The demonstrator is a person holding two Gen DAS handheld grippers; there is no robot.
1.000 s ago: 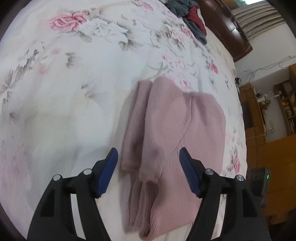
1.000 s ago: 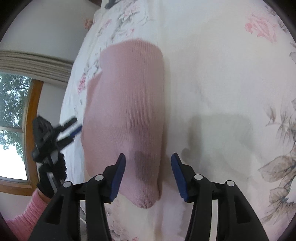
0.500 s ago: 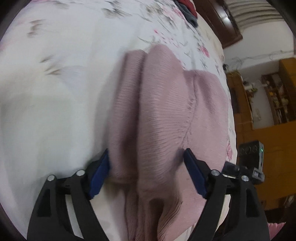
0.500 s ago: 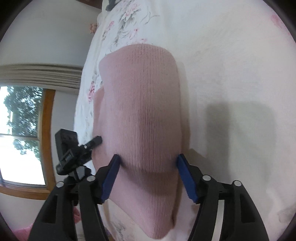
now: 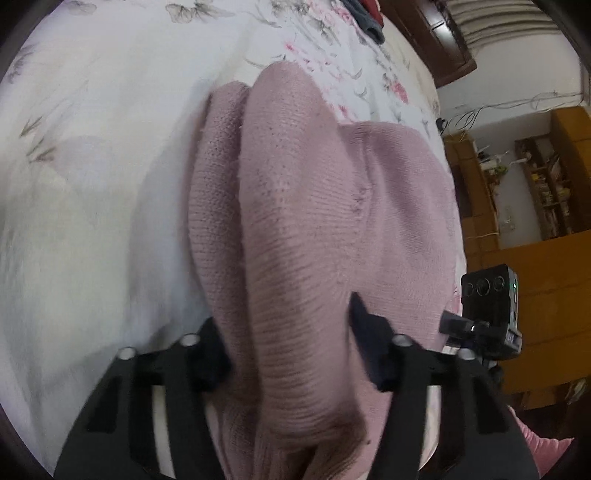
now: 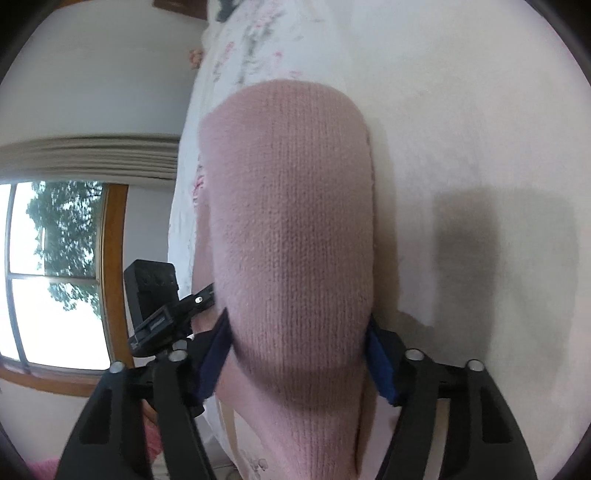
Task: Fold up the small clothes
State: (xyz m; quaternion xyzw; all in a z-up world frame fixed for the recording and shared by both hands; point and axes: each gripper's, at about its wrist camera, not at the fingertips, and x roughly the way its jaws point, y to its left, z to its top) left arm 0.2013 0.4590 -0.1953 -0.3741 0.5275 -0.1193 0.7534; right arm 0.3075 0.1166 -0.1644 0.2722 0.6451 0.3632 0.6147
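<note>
1. The left gripper (image 5: 286, 354) is straddling a thick bunched fold of the pink knit sweater (image 5: 314, 229); its jaws are pressing against the cloth on both sides, gripping the bundle between them.
2. The right gripper (image 6: 299, 354) is standing with its blue-padded jaws against either edge of a smooth, rounded fold of the same sweater (image 6: 291, 229), the knit filling the gap; whether they are actually pinching it I cannot tell.
3. The sweater is showing fine ribbed stitching, a seam line running down its wider panel, and two raised ridges lying side by side in the left wrist view.
4. It is lying on the bed, on a white floral sheet (image 5: 110, 147), close to the bed's edge.
5. A small pile of dark clothes (image 5: 364, 16) is sitting well apart at the far end.
6. A window (image 6: 55, 280) is showing beside the bed.
</note>
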